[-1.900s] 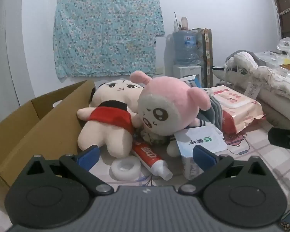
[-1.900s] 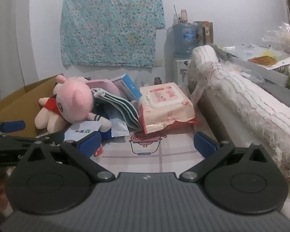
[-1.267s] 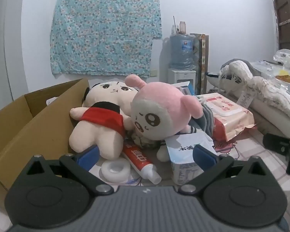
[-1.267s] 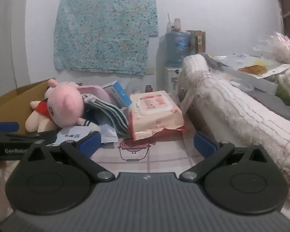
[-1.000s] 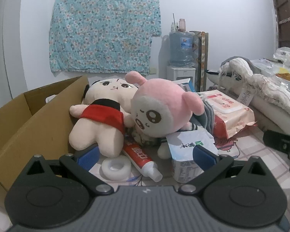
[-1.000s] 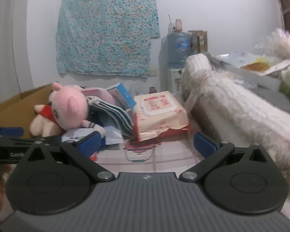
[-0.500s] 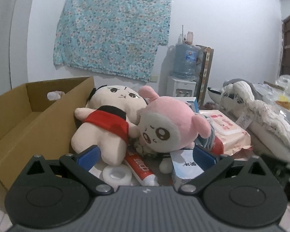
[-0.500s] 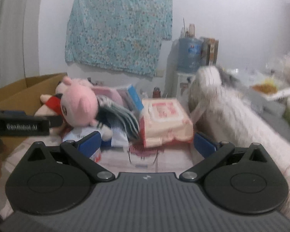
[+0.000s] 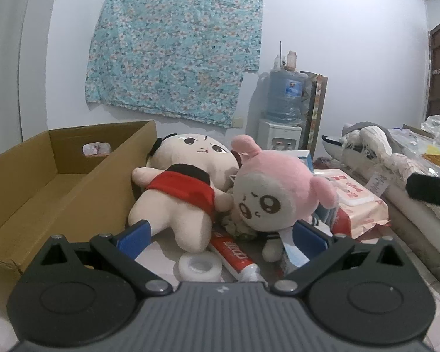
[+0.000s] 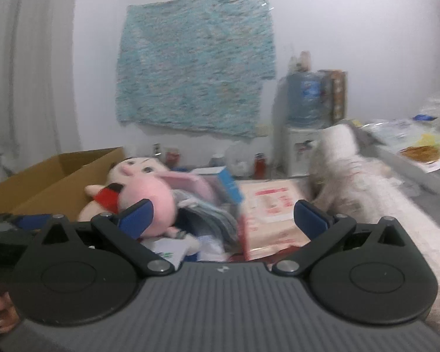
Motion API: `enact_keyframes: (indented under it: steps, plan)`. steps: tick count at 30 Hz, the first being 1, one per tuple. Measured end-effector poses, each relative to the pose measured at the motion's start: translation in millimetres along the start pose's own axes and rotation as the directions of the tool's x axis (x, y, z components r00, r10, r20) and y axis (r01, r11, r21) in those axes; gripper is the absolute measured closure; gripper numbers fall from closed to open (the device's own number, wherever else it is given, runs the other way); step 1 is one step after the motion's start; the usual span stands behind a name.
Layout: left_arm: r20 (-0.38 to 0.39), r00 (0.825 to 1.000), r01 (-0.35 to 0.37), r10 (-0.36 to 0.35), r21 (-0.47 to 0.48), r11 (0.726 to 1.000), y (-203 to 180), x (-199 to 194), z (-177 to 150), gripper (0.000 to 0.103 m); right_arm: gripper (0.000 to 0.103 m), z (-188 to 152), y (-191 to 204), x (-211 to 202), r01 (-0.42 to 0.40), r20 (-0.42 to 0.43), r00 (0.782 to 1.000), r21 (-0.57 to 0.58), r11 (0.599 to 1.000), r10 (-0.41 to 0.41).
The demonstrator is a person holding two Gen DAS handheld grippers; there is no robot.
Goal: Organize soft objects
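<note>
A cream plush doll (image 9: 179, 193) in a red top lies against the cardboard box (image 9: 38, 187). A pink plush (image 9: 275, 190) leans on it from the right. My left gripper (image 9: 220, 236) stands open just short of both, nothing between its fingers. The blurred right wrist view has the pink plush (image 10: 158, 202), the cream doll (image 10: 132, 170) and the box (image 10: 58, 176) at left. My right gripper (image 10: 221, 215) is open and empty, over folded cloths (image 10: 211, 214) and a wet-wipes pack (image 10: 272, 211).
A toothpaste tube (image 9: 234, 253), a white tape roll (image 9: 199, 267) and a small carton (image 9: 293, 255) lie in front of the plushes. The wet-wipes pack (image 9: 358, 202) and a rolled white blanket (image 9: 390, 158) lie to the right. A water dispenser (image 9: 284, 117) stands at the wall.
Both grippers have risen and tilted up, so more of the box's inside and the wall shows. The right view is now motion-blurred. Neither gripper has closed; the plushes have not moved.
</note>
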State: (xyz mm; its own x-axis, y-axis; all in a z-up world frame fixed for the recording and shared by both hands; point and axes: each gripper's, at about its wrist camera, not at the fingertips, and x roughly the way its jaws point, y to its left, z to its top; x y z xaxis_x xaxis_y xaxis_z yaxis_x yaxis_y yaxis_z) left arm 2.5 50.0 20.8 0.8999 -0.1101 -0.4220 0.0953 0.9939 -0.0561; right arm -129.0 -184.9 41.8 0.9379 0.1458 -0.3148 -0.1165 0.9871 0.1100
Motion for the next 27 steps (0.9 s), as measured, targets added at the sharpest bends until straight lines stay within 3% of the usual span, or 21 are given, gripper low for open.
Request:
enact_keyframes:
  steps: [6,11,15,20,25,27]
  plan:
    - [0.025,0.999,-0.020,0.020,0.009,1.000,-1,-3,0,0.000,0.001,-2,9,-2,-0.001,-0.028,1.000,-0.032,0.999,0.000]
    - [0.068,0.997,-0.050,0.048,0.039,0.998,-7,-8,-2,0.000,0.001,-3,22,-16,0.071,0.050,0.997,-0.124,0.990,-0.066]
    - [0.059,0.997,-0.047,0.046,0.017,0.999,-3,-6,-1,0.000,0.001,-1,7,-20,0.070,0.066,0.996,-0.048,0.996,-0.067]
    - [0.071,0.995,-0.065,0.063,0.025,0.998,-1,-8,-2,0.000,0.001,-2,3,-33,0.157,0.144,0.977,-0.003,0.988,-0.154]
    - [0.055,0.997,-0.058,0.058,-0.003,0.998,3,-6,-1,0.000,0.001,-2,4,-22,0.255,0.082,0.964,-0.029,0.967,-0.251]
    - [0.056,0.997,-0.057,0.057,-0.002,0.998,3,-6,-1,0.000,0.001,-2,3,-25,0.278,0.095,0.957,-0.017,0.960,-0.275]
